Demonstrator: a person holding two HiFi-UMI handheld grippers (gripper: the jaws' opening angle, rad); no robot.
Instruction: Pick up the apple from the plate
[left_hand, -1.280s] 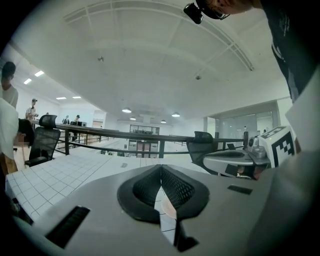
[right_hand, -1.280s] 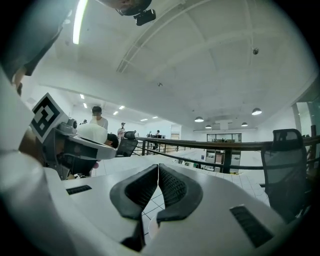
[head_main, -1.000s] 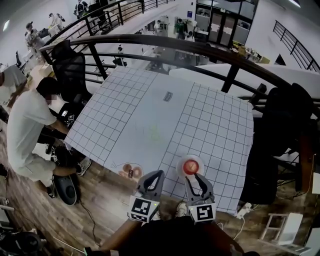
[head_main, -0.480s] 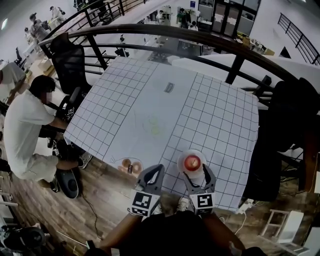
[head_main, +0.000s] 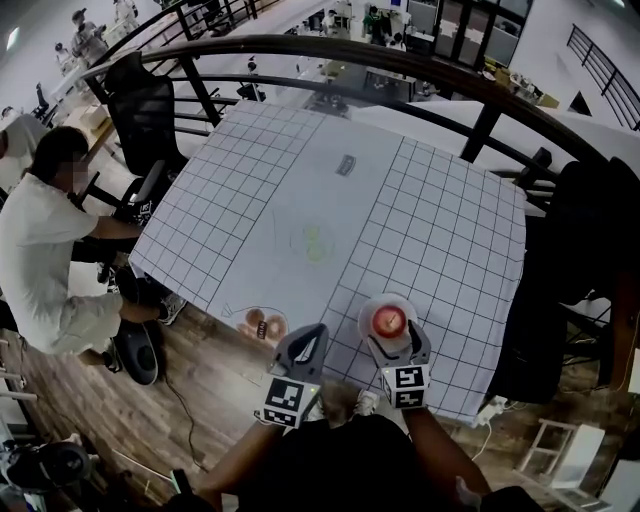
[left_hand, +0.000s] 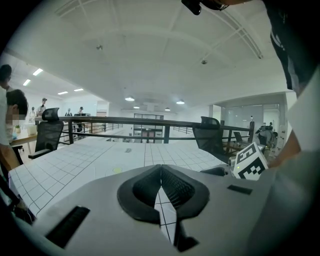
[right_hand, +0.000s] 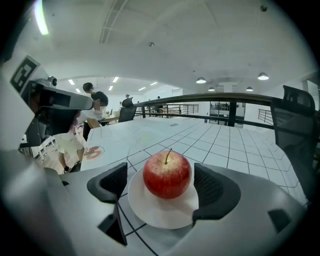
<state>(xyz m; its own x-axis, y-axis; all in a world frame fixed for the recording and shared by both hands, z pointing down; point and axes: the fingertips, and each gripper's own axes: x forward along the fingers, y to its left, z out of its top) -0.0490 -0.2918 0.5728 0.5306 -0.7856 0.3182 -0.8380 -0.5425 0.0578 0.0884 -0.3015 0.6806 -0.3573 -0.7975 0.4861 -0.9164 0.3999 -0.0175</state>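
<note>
A red apple (head_main: 388, 320) (right_hand: 167, 176) stands stem up on a small white plate (head_main: 369, 312) (right_hand: 160, 212) near the front edge of the gridded table (head_main: 330, 200). My right gripper (head_main: 393, 338) (right_hand: 161, 184) reaches around the plate. Its jaws are opening, with the apple between them. Both black pads (right_hand: 112, 182) stand apart from the fruit, one on each side. My left gripper (head_main: 311, 340) (left_hand: 161, 175) hovers to the left of the plate, just off the table's edge. It is shut with nothing in it.
A second small plate with doughnuts (head_main: 260, 323) lies at the table's front edge, left of my left gripper. A person in a white shirt (head_main: 40, 260) sits at the left side. A black chair (head_main: 145, 120) and a dark railing (head_main: 400, 62) border the far side.
My right gripper has come down and forward, and its jaws have spread to either side of the apple. The left gripper has sunk a little.
</note>
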